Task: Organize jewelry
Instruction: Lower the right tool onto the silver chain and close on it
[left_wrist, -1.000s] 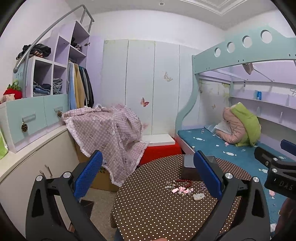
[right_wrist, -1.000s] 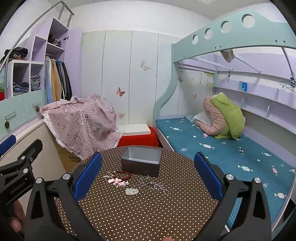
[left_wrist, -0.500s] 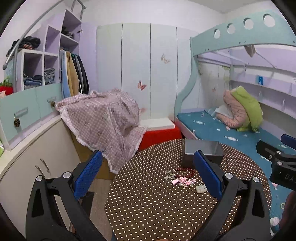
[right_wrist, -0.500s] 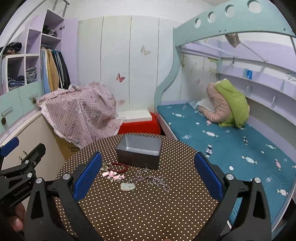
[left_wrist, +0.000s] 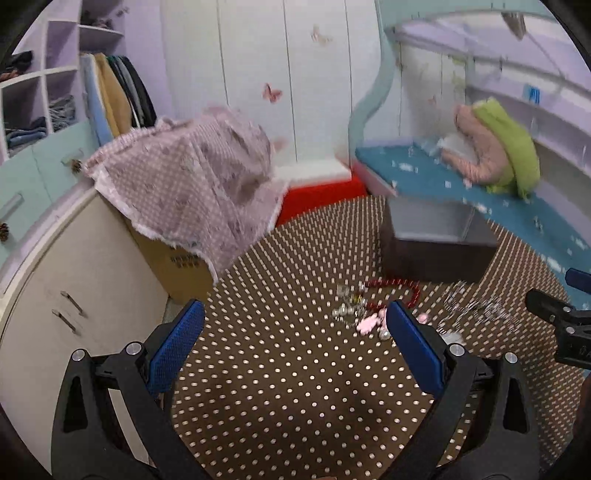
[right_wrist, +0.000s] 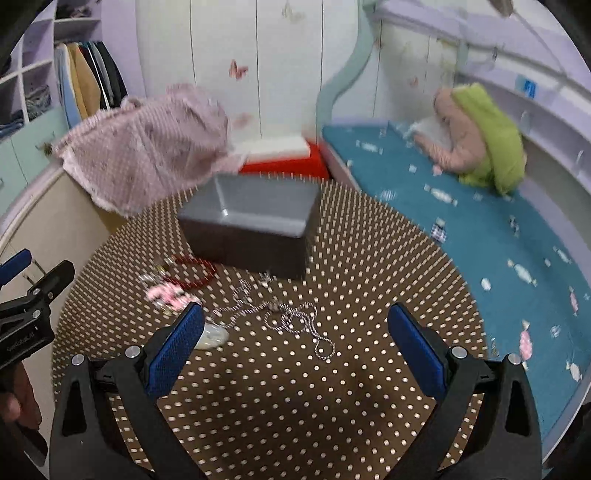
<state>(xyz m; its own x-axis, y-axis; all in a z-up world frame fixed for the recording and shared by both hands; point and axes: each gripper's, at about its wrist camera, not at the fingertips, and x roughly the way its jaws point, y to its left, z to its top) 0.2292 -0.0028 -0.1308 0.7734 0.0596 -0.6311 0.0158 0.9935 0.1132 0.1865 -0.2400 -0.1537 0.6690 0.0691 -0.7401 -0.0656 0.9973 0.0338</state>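
Observation:
A grey open box (right_wrist: 255, 229) (left_wrist: 436, 243) stands at the far side of a round brown polka-dot table (right_wrist: 280, 398) (left_wrist: 280, 387). In front of it lie a red bead bracelet (right_wrist: 194, 275) (left_wrist: 397, 291), a pink bead piece (right_wrist: 166, 295) (left_wrist: 369, 323), a silver chain (right_wrist: 291, 319) (left_wrist: 476, 306), small silver pieces (left_wrist: 347, 304) and a pale pendant (right_wrist: 212, 336). My left gripper (left_wrist: 295, 343) is open and empty, above the table left of the jewelry. My right gripper (right_wrist: 295, 345) is open and empty, just above the chain.
A bed with a teal sheet (right_wrist: 498, 236) borders the table on the right. A box draped in pink checked cloth (left_wrist: 192, 184) and a cream cabinet (left_wrist: 66, 302) stand to the left. A red and white box (right_wrist: 284, 158) sits behind the table.
Both grippers have moved down and forward toward the table. The jewelry and the box now look larger and closer. Both stay open.

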